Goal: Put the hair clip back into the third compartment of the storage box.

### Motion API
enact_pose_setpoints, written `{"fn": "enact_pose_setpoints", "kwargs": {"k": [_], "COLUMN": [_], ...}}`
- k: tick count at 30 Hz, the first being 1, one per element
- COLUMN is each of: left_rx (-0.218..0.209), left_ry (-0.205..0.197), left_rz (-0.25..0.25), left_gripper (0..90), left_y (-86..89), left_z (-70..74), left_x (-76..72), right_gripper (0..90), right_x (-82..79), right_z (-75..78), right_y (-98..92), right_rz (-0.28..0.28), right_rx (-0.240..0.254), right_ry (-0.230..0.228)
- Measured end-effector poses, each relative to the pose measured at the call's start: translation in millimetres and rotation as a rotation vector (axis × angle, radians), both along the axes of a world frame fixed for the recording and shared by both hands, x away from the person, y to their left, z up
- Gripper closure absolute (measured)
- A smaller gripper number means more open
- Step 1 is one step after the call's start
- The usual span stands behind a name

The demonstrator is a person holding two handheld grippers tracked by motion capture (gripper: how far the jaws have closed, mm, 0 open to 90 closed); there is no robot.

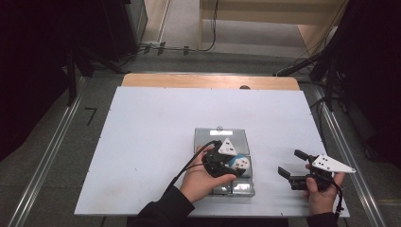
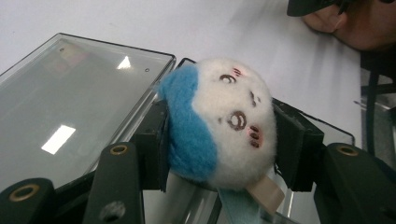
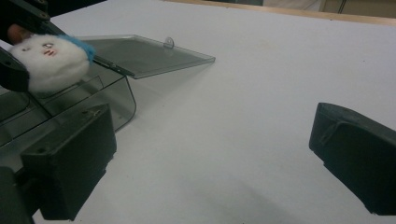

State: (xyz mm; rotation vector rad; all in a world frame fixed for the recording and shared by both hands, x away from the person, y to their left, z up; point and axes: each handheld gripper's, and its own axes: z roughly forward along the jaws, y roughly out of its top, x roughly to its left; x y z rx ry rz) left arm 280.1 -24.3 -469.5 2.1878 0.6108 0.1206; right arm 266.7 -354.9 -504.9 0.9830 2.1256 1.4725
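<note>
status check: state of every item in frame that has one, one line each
Left tongs: shut on the plush toy, held over the box.
Right tongs: open, nothing between them, off to the right of the box.
Plush toy: white and blue, clamped at both sides, face showing, lifted above the box.
Clear plastic box: open, on the table.
Box lid: swung back, lying flat on the table.

Both tongs are black, each topped by a pale grey three-cornered plate dotted with small dark holes. The left tongs [image 1: 235, 166] trail a black cable, their arms set with brass-ringed screw holes (seen up close). The right tongs [image 1: 292, 166] have blocky matte pads. Dark sleeves [image 1: 163, 210] cover the forearms.
</note>
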Motion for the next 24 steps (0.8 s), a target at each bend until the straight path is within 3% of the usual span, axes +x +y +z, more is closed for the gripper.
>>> {"fn": "enact_pose_setpoints", "kwargs": {"k": [5, 11, 15, 19, 24], "left_rx": [0.027, 0.003, -0.034, -0.084, -0.135], "left_ry": [-0.012, -0.024, -0.029, -0.031, -0.004], "left_rz": [-0.006, 0.005, 0.016, 0.031, 0.055], "left_gripper": [39.6, 29.7, 31.3, 42.0, 40.2], "left_y": [-5.0, -0.9, 6.7, 18.0, 33.2], "left_z": [-2.7, 0.3, 3.8, 7.1, 10.5], "left_x": [0.8, 0.3, -1.2, -2.0, 0.1], "right_gripper": [0.0, 0.0, 0.0, 0.0, 0.0], "right_x": [-0.1, 0.1, 0.1, 0.3, 0.4], "right_z": [0.1, 0.0, 0.0, -0.1, -0.2], "right_y": [-0.5, -0.4, 0.1, 0.3, 0.5], "right_rz": [0.000, 0.000, 0.002, 0.000, 0.000], "right_rx": [0.002, 0.003, -0.003, -0.004, -0.006], "right_ry": [0.000, 0.000, 0.000, -0.002, 0.000]}}
